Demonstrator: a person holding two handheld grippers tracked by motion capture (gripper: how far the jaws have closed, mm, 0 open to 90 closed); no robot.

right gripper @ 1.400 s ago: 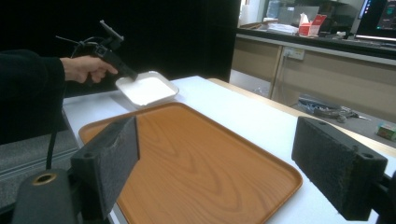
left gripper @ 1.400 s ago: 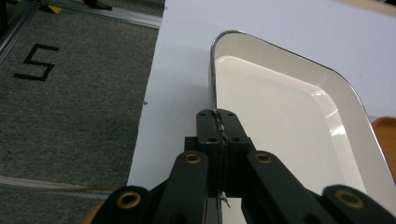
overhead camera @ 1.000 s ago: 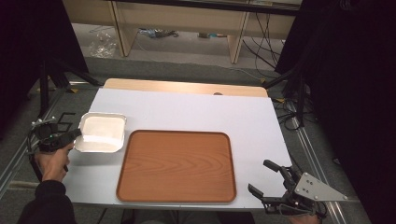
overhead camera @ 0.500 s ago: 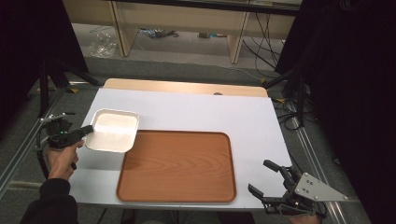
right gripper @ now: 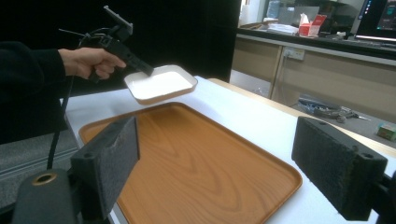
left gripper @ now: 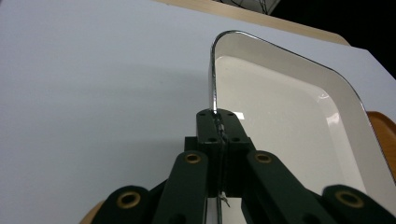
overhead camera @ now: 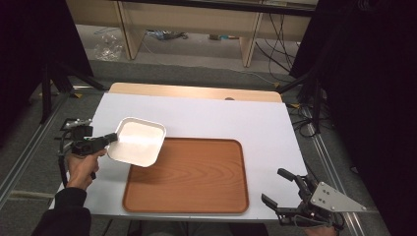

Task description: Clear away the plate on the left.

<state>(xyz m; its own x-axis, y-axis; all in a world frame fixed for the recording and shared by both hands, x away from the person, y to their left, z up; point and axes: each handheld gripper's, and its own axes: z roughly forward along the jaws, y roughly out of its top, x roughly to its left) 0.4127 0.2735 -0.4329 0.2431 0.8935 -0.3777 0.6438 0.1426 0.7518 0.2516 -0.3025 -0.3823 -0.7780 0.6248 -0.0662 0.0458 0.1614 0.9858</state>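
done: my left gripper has the white dish pinched by its rim and lifted clear of the table; in the right gripper view it hangs in the air over the near-left corner of the wooden tray
left to do: as i judge it, the dish is headed for the tray; it is not set down yet, and the release is not made
left grip: jaws closed tight on the thin rim of the dish, rim edge caught between them, no gap showing in the left gripper view
right grip: my right gripper waits at the near right edge of the table; jaws spread wide, nothing between them, well apart from the dish
where the dish is: above the tray's far-left corner in the high view, partly over the white table top, tilted a little
how the dish looks: shallow, rectangular with rounded corners; glossy white inside with a dark thin line round the rim; empty; a highlight shines on its inner wall
tray: brown wood grain, raised lip, bare
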